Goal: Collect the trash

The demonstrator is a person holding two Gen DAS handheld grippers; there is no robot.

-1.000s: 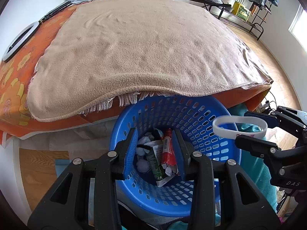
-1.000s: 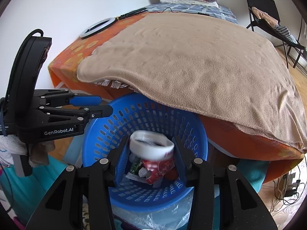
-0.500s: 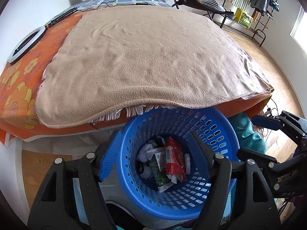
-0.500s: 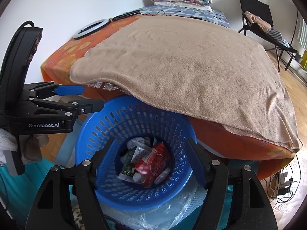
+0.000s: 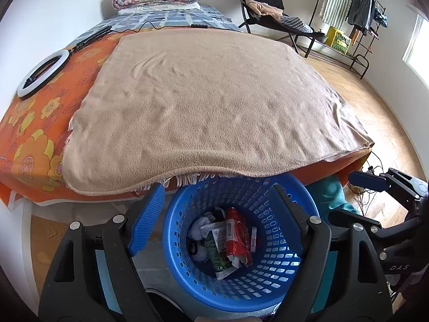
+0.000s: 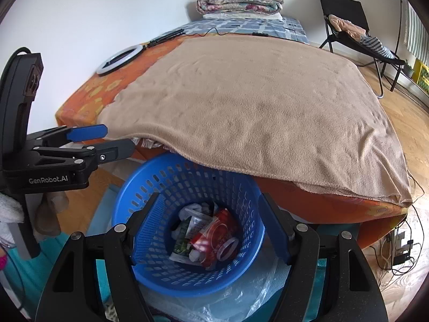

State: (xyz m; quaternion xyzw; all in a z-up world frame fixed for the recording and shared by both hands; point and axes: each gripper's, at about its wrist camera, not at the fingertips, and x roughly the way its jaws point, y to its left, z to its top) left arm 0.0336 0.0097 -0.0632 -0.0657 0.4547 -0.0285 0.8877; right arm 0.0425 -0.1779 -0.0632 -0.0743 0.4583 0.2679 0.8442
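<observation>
Both tongs hover above a blue perforated basket [image 5: 270, 281] that stands on the floor against the foot of a bed. The left tongs [image 5: 214, 220] are spread wide, the blue-padded fingers [image 5: 146, 217] parted to either side of the basket opening, with nothing between them. The right tongs [image 6: 209, 225] are likewise spread wide and grip nothing. The collected trash lies at the bottom of the basket: a red packet [image 6: 214, 232], a green-and-white wrapper [image 5: 218, 252], crumpled white paper [image 5: 202, 221] and a white tape ring [image 6: 228, 244] resting on the red packet. The basket rim [image 6: 171, 161] sits partly under the overhanging edge of a tan blanket [image 5: 214, 107] spread over the bed's orange flowered sheet [image 5: 34, 131]. A white ring light [image 5: 41, 76] lies on the sheet near the wall. Folded quilts [image 6: 238, 0] are stacked at the far end of the bed. Clear plastic film [image 6: 228, 300] lies on the floor just beside the basket base.
</observation>
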